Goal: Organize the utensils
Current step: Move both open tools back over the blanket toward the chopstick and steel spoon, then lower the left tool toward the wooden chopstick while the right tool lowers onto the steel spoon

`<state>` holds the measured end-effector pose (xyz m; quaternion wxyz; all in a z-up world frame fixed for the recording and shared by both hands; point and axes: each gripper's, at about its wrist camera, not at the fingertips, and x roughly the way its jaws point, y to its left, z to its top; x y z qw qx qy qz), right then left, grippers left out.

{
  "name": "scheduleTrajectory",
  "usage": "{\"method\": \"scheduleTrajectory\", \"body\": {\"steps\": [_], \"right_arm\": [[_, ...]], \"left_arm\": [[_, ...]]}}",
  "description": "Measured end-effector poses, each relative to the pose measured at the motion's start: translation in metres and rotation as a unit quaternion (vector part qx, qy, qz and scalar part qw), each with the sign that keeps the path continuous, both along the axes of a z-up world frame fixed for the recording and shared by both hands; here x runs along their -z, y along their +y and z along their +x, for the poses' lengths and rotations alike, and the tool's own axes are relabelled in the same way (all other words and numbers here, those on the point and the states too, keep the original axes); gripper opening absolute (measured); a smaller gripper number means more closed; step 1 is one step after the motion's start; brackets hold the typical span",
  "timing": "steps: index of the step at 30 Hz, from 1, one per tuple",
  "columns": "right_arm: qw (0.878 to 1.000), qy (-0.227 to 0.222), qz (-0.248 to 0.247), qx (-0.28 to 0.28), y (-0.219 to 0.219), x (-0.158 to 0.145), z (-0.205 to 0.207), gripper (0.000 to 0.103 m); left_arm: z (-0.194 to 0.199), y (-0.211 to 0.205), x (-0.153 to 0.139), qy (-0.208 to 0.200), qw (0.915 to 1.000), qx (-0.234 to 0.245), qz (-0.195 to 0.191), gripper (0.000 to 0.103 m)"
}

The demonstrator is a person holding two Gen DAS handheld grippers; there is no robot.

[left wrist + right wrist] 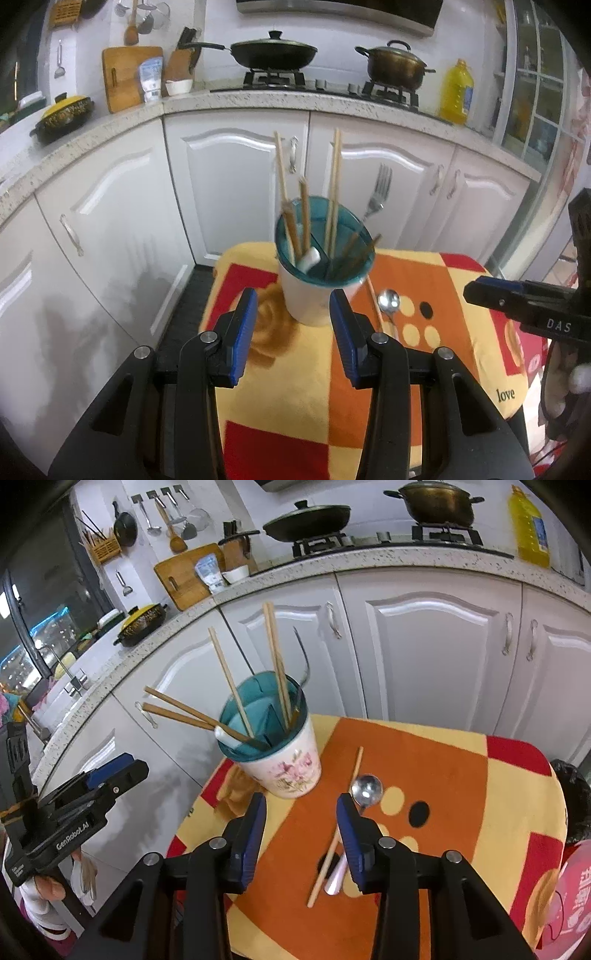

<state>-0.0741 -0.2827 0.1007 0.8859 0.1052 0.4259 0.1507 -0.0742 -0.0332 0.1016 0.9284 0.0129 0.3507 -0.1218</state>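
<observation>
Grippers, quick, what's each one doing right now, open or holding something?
Left tool: open, holding nothing, in front of the white floral utensil cup.
Right tool: open, holding nothing.

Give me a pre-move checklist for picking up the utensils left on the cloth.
1. Right gripper open and empty: ok.
2. Left gripper open and empty: ok, it sits near the holder.
3. Targets in view: ok, a metal spoon and a single chopstick lie side by side on the cloth.
4. Spoon handle free to grasp: cannot tell, the right gripper's finger hides part of it.
5. Holder upright: ok.
6. Room in the holder: ok, open space shows between the chopsticks and the fork already inside.
</observation>
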Motion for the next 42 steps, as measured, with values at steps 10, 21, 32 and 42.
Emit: {"method": "scheduleTrajectory", "body": {"steps": [10, 21, 32, 42], "right_arm": [[0.999, 0.047, -0.005, 0.014, -0.016, 0.038, 0.001, 0.039], [0.995, 0.091, -0.003, 0.032, -0.035, 0.086, 0.019, 0.039], [0.995, 0.095, 0.016, 0.021, -0.046, 0.124, 0.086, 0.039], [0.995, 0.089, 0.025, -0.047, -0.036, 0.149, 0.128, 0.011]], "left_arm": [[0.002, -0.022, 0.031, 0.040, 0.9990, 0.019, 0.000, 0.040], [0.013, -0.034, 0.060, 0.084, 0.9960, 0.030, -0.011, 0.040], [0.030, -0.056, 0.095, 0.140, 0.9883, 0.055, -0.027, 0.040], [0.056, -0.084, 0.122, 0.187, 0.9796, 0.061, -0.042, 0.040]]}}
